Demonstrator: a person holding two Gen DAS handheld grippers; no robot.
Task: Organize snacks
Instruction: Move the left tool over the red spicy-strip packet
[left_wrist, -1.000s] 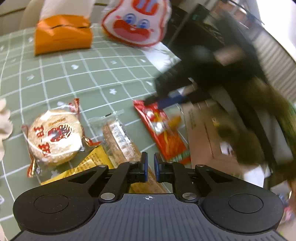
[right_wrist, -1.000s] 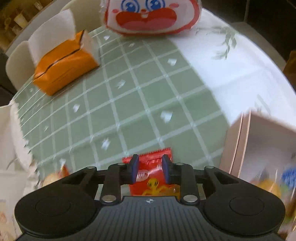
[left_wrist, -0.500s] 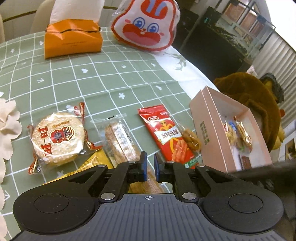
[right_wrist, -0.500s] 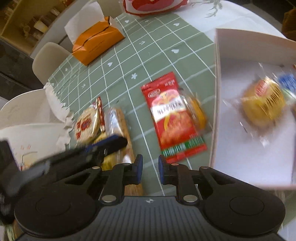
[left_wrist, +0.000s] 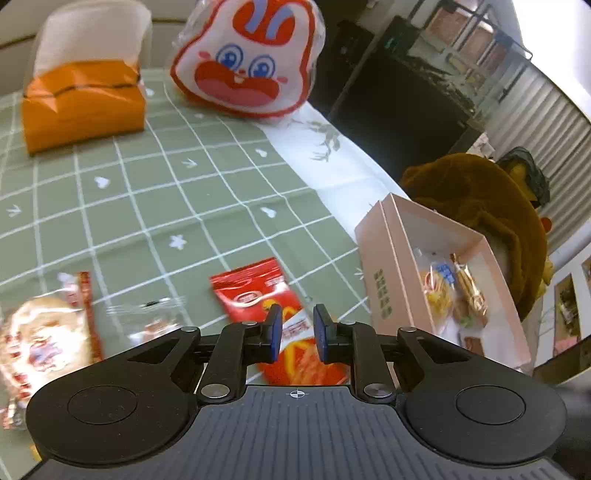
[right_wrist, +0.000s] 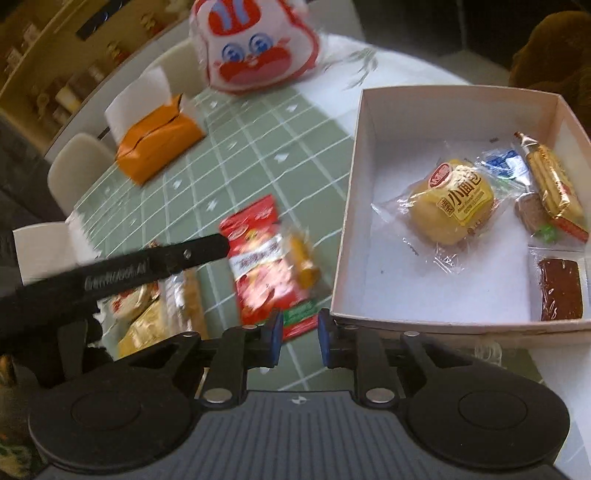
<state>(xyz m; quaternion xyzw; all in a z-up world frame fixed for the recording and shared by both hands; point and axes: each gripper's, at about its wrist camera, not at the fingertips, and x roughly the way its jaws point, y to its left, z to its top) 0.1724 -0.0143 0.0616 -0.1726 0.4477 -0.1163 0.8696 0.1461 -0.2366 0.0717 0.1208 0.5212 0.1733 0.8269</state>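
On the bench (left_wrist: 155, 192), covered with a green checked cloth, the red snack packet (left_wrist: 273, 306) lay flat just left of the pink box (right_wrist: 369, 192), with a small orange sweet (right_wrist: 303, 266) touching its right edge. The box already held a yellow bun (right_wrist: 452, 201), a gold wafer bar (right_wrist: 554, 184) and a dark brown bar (right_wrist: 561, 288). Further left, a round rice cracker (left_wrist: 40, 339) and a clear-wrapped biscuit (left_wrist: 155, 321) still waited outside the box. The left gripper (left_wrist: 297, 334) hovered over the near end of the red packet; its jaws had just opened a little, stood only narrowly apart, and held nothing. The right gripper (right_wrist: 299, 338) hung near the close corner of the box, its jaws also almost closed and empty, after closing and then parting a little. I judged the risks as follows. With such a narrow gap, the jaws could push the flat, slippery packet along the cloth instead of taking it, so they should open wider first. The packet could also drag the orange sweet with it. Both grippers were close to the same packet, so they might knock each other, or hit the box wall and shift it.
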